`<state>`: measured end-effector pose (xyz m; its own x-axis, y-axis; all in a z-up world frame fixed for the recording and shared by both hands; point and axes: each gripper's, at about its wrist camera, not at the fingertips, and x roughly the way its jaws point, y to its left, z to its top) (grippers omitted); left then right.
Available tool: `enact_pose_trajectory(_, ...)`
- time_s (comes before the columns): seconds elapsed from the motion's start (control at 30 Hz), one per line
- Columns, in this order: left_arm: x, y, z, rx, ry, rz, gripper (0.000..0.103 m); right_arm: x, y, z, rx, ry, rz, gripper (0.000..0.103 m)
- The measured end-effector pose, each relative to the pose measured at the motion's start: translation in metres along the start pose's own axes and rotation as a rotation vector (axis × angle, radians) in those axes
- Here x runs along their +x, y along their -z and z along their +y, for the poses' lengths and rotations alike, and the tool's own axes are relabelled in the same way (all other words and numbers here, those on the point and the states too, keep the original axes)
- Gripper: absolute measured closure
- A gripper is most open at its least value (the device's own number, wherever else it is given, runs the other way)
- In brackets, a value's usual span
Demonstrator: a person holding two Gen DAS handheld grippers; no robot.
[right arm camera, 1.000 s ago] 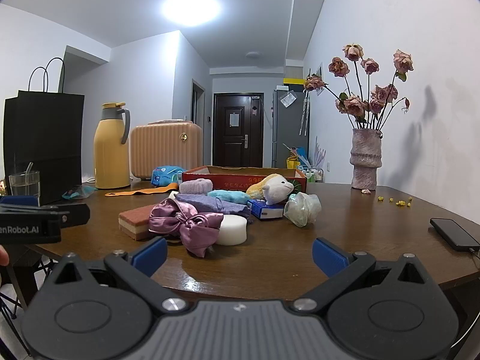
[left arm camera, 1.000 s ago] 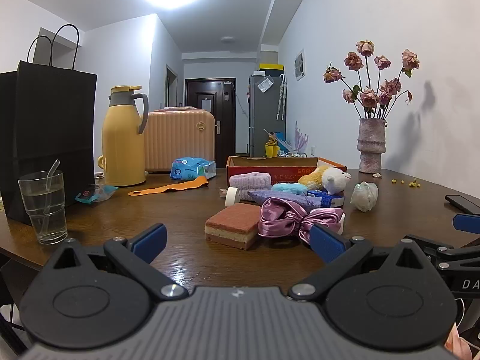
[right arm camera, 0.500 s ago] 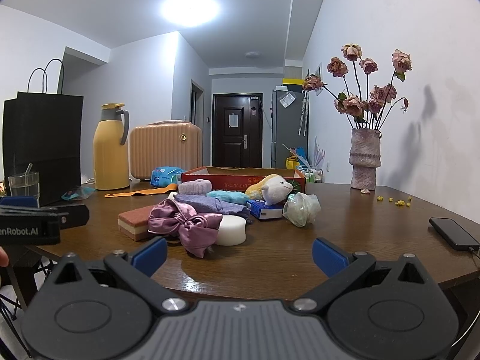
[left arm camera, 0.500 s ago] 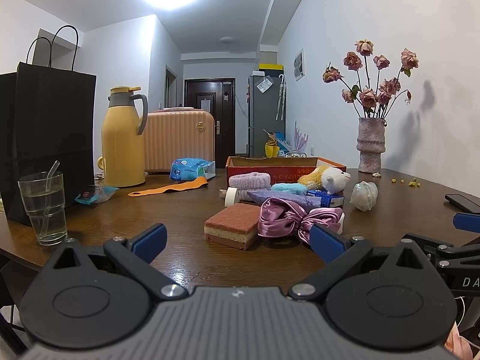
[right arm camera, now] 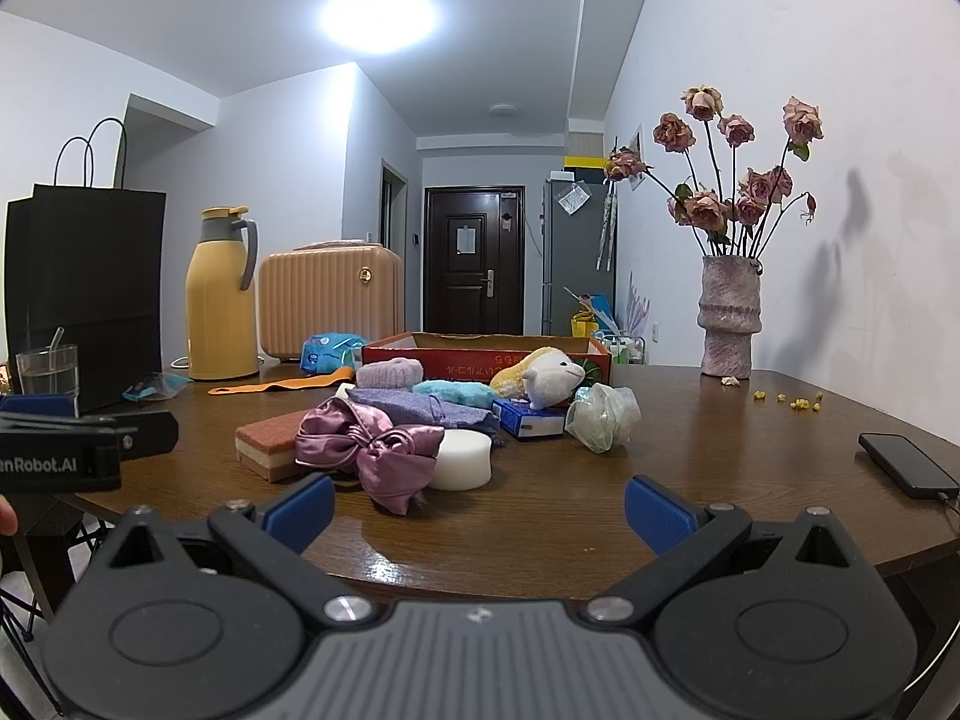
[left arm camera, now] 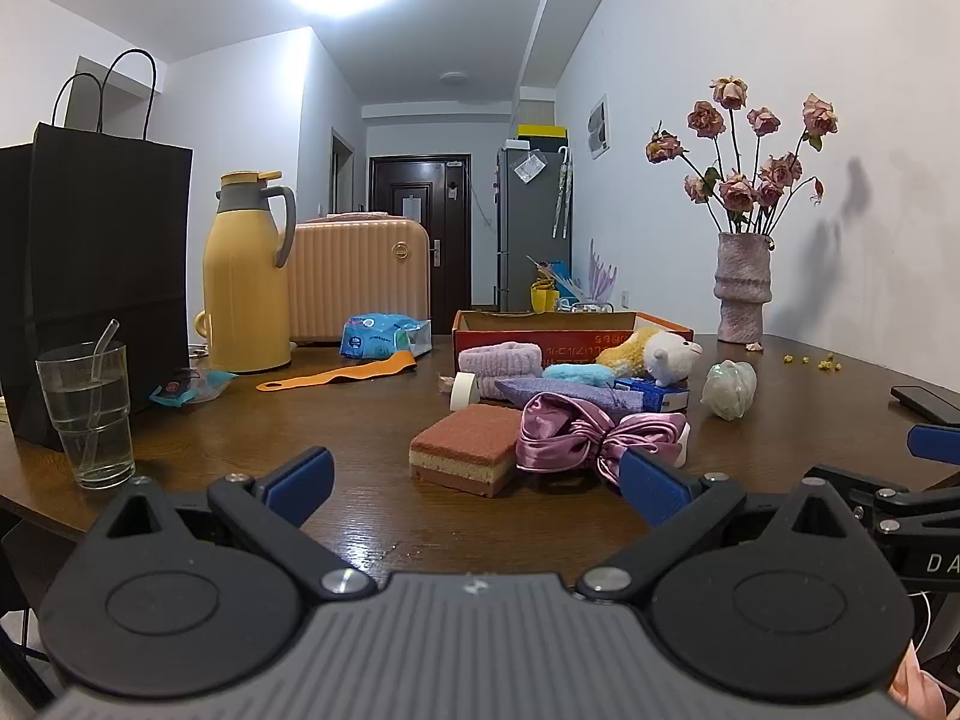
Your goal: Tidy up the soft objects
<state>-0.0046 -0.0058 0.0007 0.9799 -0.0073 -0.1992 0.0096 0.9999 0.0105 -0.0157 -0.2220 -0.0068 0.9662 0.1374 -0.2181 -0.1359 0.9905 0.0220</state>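
Both the left gripper (left arm camera: 474, 483) and right gripper (right arm camera: 480, 510) hover at the desk's (right arm camera: 690, 480) near edge, jaws spread, holding nothing. The soft pile sits mid-desk: bow (right arm camera: 366, 447), sponge (left arm camera: 465, 450), foam disc (right arm camera: 461, 459), plush (right arm camera: 546, 375), before the box (right arm camera: 480, 354). Bare wood lies right, toward the phone (right arm camera: 906, 465).

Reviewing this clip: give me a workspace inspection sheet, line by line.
Surface: dark wooden table, glossy.
Job's things: pink satin bow, layered sponge, white foam disc, plush sheep and rolled cloths lie in front of the open orange box.
Clutter: yellow thermos, glass with straw, black paper bag, phone, vase of dried roses.
Grippers: left gripper and right gripper both open, empty, short of the pile.
Cables: one at the phone's near end.
Surroundings: hallway, door, suitcase.
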Motion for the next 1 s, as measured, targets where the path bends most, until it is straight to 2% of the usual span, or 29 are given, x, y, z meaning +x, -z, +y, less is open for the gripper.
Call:
enact_pose_trajectory(0.73,0.004,-0.003,0.007,-0.011,-0.003,0.018,0.000,0.001,-0.001,-0.001,0.002,-0.002,0.002,0.000)
enact_pose_trajectory(0.8,0.008,-0.003,0.008,-0.013,0.005,0.031,0.000,0.004,0.000,-0.002,0.002,-0.001,0.006,0.000)
enact_pose_trajectory(0.93,0.025,0.000,0.014,0.000,-0.054,0.037,0.000,0.019,0.001,-0.007,-0.008,-0.033,0.035,0.000)
enact_pose_trajectory(1.0,0.038,0.001,0.019,0.014,-0.048,0.034,0.000,0.031,0.000,-0.010,-0.009,-0.046,0.048,0.000)
